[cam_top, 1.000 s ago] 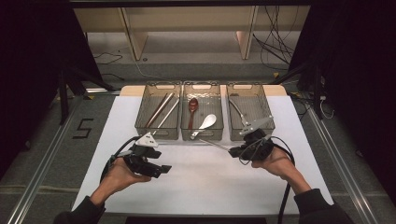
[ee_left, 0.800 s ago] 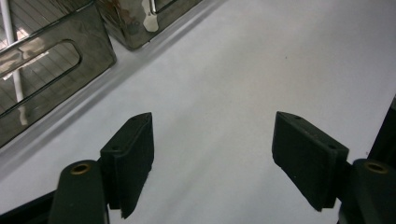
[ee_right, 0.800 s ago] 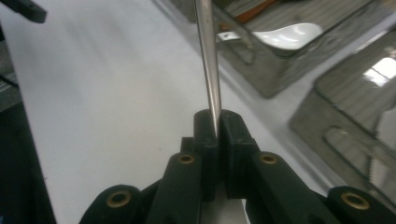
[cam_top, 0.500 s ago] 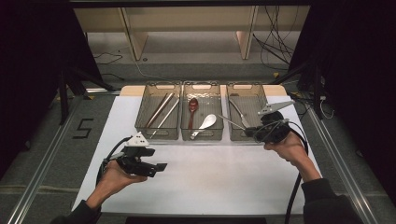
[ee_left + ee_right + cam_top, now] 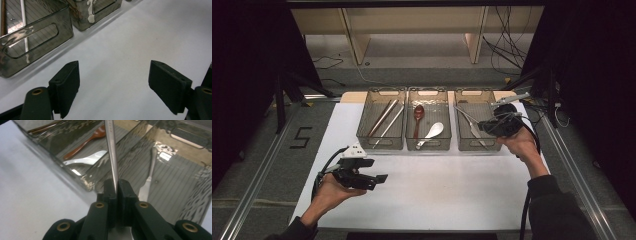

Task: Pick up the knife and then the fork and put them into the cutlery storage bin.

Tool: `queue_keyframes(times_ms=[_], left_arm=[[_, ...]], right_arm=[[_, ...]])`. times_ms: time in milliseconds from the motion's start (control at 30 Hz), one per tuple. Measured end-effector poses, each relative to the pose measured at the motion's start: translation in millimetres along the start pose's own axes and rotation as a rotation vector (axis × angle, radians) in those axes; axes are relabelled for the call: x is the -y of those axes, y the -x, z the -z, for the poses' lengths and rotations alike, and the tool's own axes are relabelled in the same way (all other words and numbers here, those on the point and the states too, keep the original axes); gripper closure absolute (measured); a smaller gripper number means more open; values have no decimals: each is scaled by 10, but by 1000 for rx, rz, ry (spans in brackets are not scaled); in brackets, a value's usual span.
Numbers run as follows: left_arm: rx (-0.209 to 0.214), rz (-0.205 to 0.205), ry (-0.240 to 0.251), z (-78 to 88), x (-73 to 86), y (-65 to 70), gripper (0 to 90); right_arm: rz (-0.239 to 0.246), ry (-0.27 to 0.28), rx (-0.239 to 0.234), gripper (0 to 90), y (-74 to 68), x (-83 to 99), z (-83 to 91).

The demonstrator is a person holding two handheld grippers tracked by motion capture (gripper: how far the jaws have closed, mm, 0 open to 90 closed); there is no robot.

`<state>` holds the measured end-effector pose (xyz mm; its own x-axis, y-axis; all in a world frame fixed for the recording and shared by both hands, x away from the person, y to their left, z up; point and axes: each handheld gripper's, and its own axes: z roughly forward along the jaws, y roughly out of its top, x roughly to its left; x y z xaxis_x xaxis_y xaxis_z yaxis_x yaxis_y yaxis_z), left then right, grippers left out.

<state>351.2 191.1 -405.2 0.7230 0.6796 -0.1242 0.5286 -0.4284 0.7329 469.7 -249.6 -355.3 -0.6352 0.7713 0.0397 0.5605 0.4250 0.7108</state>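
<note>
1. The right tongs [image 5: 116, 187] are clamped on a thin metal utensil [image 5: 111, 155], whose shaft runs up and away from the pads in the right gripper view; which end of it is gripped cannot be told.
2. In the high view the right tongs [image 5: 484, 126] hang over the right-hand bin [image 5: 476, 95] of three clear bins standing in a row at the far side of the white worktop [image 5: 437, 190].
3. The held utensil [image 5: 463, 114] slants above that right-hand bin, its free end pointing toward the middle bin [image 5: 428, 93].
4. A metal knife [image 5: 147, 183] lies on the ribbed floor of the right-hand bin, below the tongs.
5. The middle bin, just left of the right-hand bin, holds a brown wooden spoon [image 5: 418, 117] and a white spoon [image 5: 432, 134], side by side.
6. The left bin [image 5: 382, 92], farthest from the right-hand bin, holds long sticks [image 5: 384, 119] laid aslant.
7. The left tongs [image 5: 381, 179] are over bare worktop, well apart from the right-hand bin and nearer the person; the jaws have just been opening.
8. In the left gripper view the left tongs [image 5: 113, 82] stand wide apart with nothing between them.
</note>
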Motion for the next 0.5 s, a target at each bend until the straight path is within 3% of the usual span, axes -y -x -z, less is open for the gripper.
queue_keyframes(times_ms=[367,500], left_arm=[[21,35,55,35,18,-5,236],[10,17,73,34,30,10,236]], right_arm=[[-65,5,68,865,173,-115,-126],[-87,-2,86,865,221,-147,-191]])
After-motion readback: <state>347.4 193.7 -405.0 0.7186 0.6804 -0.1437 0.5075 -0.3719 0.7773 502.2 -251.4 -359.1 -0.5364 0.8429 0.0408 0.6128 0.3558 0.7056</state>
